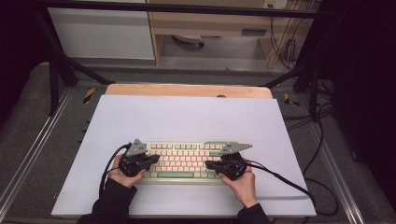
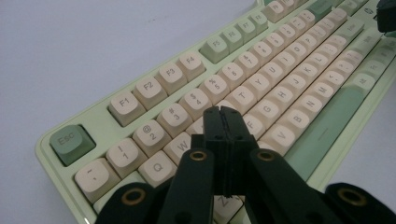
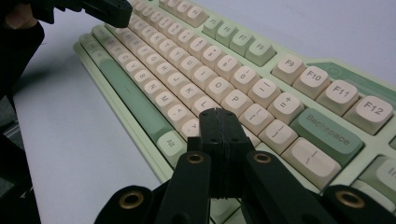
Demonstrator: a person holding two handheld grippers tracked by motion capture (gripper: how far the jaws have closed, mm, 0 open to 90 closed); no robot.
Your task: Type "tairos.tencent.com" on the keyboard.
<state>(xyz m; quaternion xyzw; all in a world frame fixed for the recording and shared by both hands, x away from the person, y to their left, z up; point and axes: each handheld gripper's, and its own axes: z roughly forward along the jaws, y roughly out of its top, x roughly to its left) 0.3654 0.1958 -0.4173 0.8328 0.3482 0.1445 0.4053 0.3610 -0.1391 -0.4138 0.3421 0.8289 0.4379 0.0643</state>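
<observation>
**High view: two closed claws over a keyboard**

High view gives us the pale green keyboard (image 1: pixel 184 161) with cream keys, lying on the white tabletop (image 1: pixel 187 116) toward its near edge, long side facing the person. We see the left claw (image 1: pixel 152 160) over the keyboard's left end and the right claw (image 1: pixel 210 164) over its right end, tips pointing inward toward each other. From the left gripper view, we note the left claw (image 2: pixel 221 110) with its jaws pressed together, nothing between them, poised above the letter rows near the E and R keys. From the right gripper view, we note the right claw (image 3: pixel 215 112) likewise closed and empty, above the keys just left of Backspace (image 3: pixel 327 133).
</observation>
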